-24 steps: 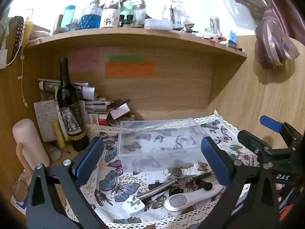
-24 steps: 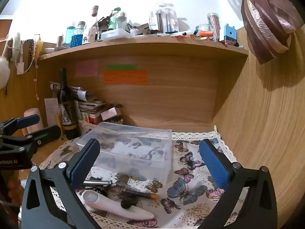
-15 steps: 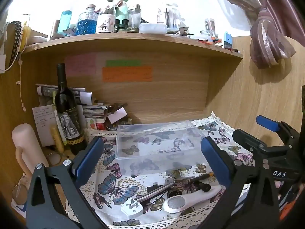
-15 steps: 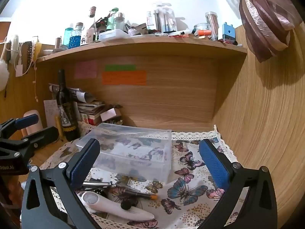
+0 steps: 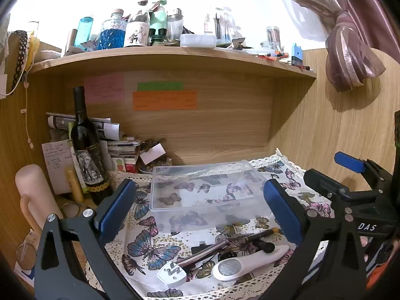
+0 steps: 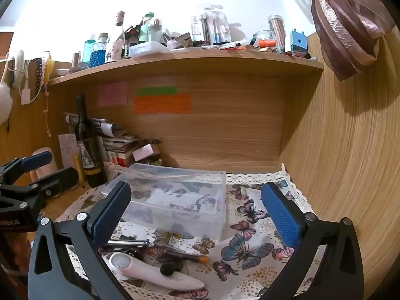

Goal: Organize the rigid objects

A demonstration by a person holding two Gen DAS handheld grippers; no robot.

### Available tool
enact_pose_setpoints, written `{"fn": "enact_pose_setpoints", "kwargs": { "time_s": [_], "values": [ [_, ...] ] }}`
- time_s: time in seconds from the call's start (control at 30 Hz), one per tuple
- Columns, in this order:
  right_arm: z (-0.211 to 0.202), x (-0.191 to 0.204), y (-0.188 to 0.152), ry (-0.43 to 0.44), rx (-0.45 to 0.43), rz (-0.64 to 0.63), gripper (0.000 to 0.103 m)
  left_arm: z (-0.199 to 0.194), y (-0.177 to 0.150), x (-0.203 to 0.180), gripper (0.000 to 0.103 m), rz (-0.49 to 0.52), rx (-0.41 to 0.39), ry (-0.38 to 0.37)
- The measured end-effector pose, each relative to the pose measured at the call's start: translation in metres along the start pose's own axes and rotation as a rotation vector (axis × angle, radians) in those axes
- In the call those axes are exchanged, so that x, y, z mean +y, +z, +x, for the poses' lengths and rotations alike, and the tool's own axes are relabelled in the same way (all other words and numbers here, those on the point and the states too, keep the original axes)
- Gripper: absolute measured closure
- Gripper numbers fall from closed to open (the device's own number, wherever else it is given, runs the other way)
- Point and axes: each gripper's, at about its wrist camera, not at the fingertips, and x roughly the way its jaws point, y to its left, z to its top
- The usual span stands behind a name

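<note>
Holding both grippers spread wide and empty, you face the clear rectangular plastic box [image 5: 202, 195] dead ahead of your left gripper [image 5: 200, 210]; your right gripper [image 6: 195, 212] sits alongside. Below your fingers, the white oval-headed plastic wand [image 5: 247, 262] looks light and slick: pinch its narrow handle. The white plug [image 5: 172, 273] and thin pens crowd it.

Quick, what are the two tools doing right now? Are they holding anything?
Left tool: open, holding nothing, above the butterfly cloth in front of the clear box.
Right tool: open, holding nothing.
</note>
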Motion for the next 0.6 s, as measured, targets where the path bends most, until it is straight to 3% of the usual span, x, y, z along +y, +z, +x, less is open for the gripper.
{"fn": "enact_pose_setpoints", "kwargs": {
  "time_s": [0.6],
  "values": [
    [-0.0015,0.0048,0.0006,0.005,-0.002,0.005,0.0,0.0,0.0014,-0.0005,0.0,-0.005,-0.004,-0.004]
  ]
}}
